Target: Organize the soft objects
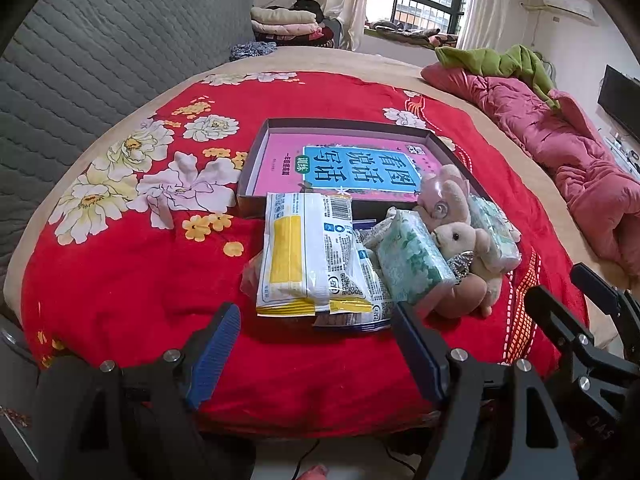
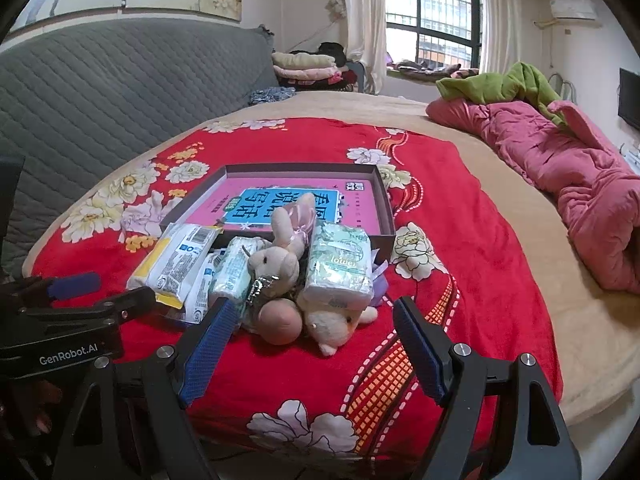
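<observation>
Sorting not started: soft items piled in front of the box, both grippers empty.

Left to right: left gripper (image 1: 316, 340) hovers low at the near edge of the red blanket (image 1: 120, 280), jaws spread, holding nothing; yellow-white packets (image 1: 304, 256) lie stacked at the pile's left; green tissue pack (image 1: 412, 260) leans beside them; plush rabbit (image 2: 280, 268) in the middle; second tissue pack (image 2: 340, 268) on the right, touching the box (image 2: 386, 204); box holds only a pink book (image 1: 352, 168); right gripper (image 2: 310, 340) jaws spread, aimed at the rabbit; judged: everything left to do.

Both wrist views look low across the bed (image 1: 120, 280) toward the window (image 2: 432, 12).
</observation>
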Available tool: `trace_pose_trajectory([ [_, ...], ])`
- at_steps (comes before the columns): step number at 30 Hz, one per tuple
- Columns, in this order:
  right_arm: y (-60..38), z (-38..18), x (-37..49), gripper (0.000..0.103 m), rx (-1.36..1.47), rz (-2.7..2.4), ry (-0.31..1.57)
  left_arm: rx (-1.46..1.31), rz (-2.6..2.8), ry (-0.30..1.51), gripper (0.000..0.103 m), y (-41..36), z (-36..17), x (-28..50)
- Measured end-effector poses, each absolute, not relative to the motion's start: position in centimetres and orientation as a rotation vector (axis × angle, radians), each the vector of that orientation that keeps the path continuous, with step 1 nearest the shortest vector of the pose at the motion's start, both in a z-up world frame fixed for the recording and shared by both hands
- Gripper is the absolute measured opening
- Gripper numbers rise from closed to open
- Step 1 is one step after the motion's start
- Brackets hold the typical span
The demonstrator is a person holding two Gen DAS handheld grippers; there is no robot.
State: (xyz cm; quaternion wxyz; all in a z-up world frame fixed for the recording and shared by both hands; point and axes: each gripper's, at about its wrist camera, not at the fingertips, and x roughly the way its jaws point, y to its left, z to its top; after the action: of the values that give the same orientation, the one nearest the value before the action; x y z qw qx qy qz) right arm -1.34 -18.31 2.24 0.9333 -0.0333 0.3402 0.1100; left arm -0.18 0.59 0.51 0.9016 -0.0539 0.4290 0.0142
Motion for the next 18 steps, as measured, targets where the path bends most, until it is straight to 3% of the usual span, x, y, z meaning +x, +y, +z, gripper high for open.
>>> trace_pose_trajectory([
  [18,-18.45,2.25,-1.31,0.082,-0.057,0.221,0.694,-0.111,0.027,0.892,0.077,0.53,0.36,-0.11],
])
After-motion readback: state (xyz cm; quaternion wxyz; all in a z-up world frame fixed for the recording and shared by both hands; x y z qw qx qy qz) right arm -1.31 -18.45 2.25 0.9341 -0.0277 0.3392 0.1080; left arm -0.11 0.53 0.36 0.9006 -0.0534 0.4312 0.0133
